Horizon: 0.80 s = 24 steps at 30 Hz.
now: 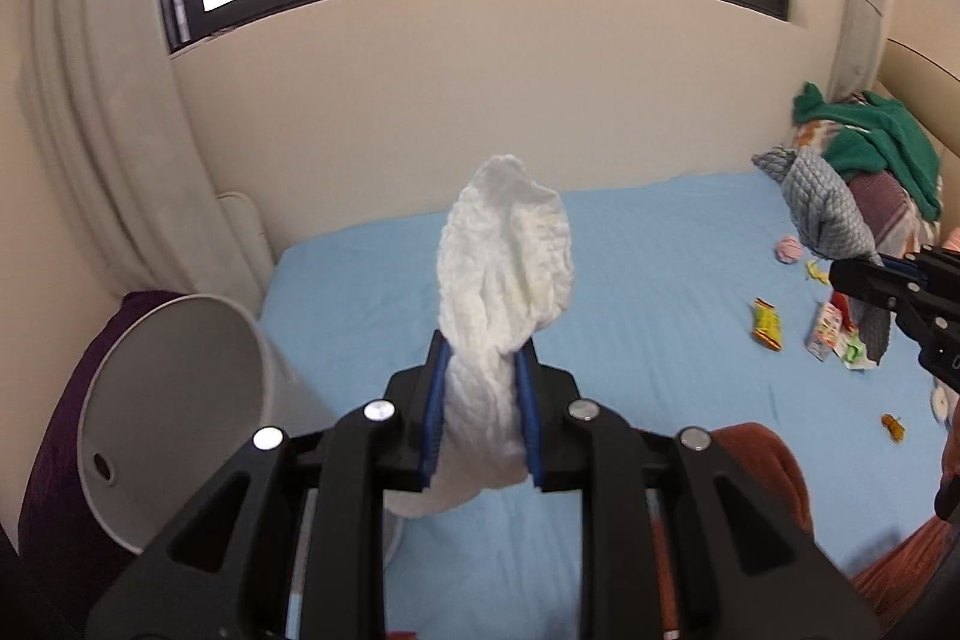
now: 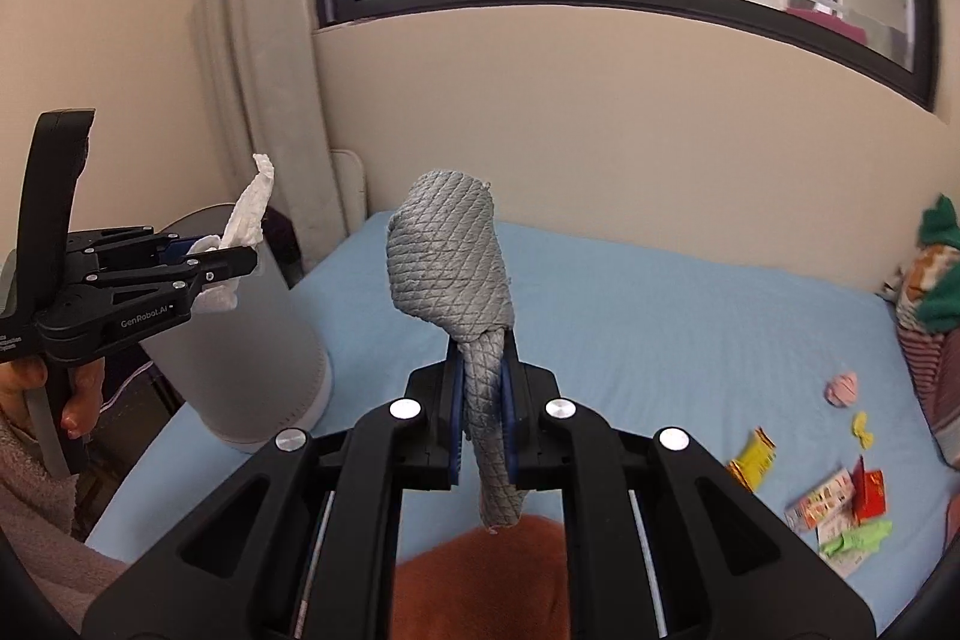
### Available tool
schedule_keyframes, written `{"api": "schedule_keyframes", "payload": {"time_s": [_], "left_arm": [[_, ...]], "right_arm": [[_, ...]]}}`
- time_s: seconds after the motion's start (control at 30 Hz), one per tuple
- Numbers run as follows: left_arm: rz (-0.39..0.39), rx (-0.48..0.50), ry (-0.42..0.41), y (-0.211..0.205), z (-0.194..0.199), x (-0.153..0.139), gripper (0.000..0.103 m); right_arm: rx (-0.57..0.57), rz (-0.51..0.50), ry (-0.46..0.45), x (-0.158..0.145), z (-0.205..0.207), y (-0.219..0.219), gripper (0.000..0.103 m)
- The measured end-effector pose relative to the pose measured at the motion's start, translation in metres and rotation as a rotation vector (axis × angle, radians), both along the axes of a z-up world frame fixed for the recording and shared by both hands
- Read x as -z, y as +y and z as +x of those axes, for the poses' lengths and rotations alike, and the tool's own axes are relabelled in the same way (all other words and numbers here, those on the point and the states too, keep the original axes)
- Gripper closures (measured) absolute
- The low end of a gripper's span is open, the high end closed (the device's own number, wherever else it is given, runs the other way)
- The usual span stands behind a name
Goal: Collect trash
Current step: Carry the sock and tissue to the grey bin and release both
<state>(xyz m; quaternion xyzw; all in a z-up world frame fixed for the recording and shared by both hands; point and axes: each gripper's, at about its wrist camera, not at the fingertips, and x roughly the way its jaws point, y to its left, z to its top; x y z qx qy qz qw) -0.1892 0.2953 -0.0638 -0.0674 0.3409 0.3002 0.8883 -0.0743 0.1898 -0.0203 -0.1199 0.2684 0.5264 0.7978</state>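
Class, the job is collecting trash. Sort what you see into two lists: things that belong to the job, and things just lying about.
Job:
white tissue in left gripper
grey bin
wrappers on bed

Lying about:
clothes pile
curtain
orange cloth
Unsure: grey cloth in right gripper

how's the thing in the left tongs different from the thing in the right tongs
The white tissue in the left tongs is crinkled paper; the grey cloth in the right tongs is a diamond-patterned textile. The white tissue fans open above the pads, while the grey cloth bunches into a rounded knot. The white tissue is near the grey bin; the grey cloth is over the blue bed. Both are pinched mid-length and stand up past the tips.
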Motion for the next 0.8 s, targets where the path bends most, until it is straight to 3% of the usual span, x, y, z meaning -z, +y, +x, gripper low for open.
{"api": "schedule_keyframes", "payload": {"time_s": [0.23, 0.43, 0.8], "left_arm": [[0.008, -0.245, 0.000, 0.040, -0.068, -0.021, 0.081], [0.015, -0.363, 0.007, 0.055, -0.103, -0.029, 0.081], [-0.010, -0.537, 0.016, 0.093, -0.137, -0.026, 0.080]], "right_arm": [[-0.282, 0.017, -0.032, -0.036, -0.040, 0.085, 0.094], [-0.482, -0.007, -0.062, -0.056, -0.079, 0.165, 0.094], [-0.656, -0.059, -0.049, -0.071, -0.117, 0.273, 0.094]]}}
